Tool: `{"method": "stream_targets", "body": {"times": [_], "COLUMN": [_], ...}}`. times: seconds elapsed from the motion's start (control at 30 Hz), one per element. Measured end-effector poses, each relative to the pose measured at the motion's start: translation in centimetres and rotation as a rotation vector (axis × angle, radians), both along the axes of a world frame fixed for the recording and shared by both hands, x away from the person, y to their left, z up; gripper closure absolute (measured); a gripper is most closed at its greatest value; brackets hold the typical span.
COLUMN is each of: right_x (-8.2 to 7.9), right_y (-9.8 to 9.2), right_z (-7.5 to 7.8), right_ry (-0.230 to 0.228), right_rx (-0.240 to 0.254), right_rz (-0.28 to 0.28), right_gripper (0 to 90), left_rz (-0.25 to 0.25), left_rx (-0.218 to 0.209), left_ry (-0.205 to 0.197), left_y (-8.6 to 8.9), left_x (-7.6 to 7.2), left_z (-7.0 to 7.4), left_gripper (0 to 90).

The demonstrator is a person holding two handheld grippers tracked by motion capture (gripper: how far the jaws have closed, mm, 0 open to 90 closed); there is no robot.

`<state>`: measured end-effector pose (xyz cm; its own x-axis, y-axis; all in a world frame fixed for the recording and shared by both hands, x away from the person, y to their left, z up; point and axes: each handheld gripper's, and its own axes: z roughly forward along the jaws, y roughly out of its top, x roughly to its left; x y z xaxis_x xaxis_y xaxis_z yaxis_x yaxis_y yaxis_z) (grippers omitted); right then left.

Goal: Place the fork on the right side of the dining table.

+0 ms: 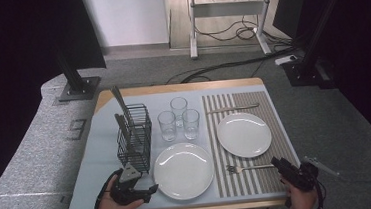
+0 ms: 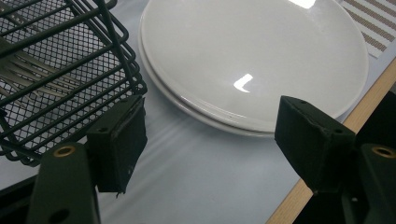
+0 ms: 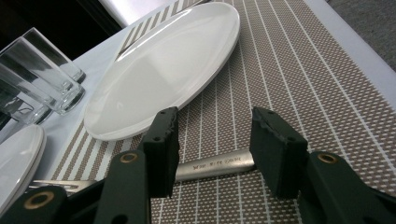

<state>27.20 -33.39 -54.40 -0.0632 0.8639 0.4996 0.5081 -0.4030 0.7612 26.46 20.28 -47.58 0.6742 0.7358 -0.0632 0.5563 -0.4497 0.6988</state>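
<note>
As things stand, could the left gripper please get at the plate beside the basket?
Probably yes: the left gripper is open, and bare table lies between it and the plate. The basket stands off to one side.

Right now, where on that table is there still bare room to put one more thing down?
The striped placemat is bare right of the plate on the mat. The blue cloth lies bare left of the wire basket and along the near edge beside the stacked plates. It is crowded mid-table, where three glasses stand between basket and mat.
</note>
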Motion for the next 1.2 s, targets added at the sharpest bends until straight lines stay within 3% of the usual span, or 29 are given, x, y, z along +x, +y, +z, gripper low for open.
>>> {"method": "stream_targets", "body": {"times": [0.3, 0.83, 1.2], "right_x": [0.1, 1.7, 3.3], "right_y": [0.1, 2.2, 4.3], "right_z": [0.5, 2.0, 2.6], "right_ry": [-0.029, -0.096, -0.103], "right_rx": [0.010, -0.002, -0.020], "right_rz": [0.022, 0.102, 0.163], "right_gripper": [52.1, 50.5, 46.5], "left_rz": [0.001, -0.003, -0.006], "left_rx": [-0.005, -0.006, 0.000], "left_ry": [0.006, 0.018, 0.009], "left_y": [0.1, -0.1, -0.2], "left_x": [0.1, 0.3, 0.3], "left_z": [-0.1, -0.6, -0.6], "left_gripper": [25.3, 25.4, 25.4]}}
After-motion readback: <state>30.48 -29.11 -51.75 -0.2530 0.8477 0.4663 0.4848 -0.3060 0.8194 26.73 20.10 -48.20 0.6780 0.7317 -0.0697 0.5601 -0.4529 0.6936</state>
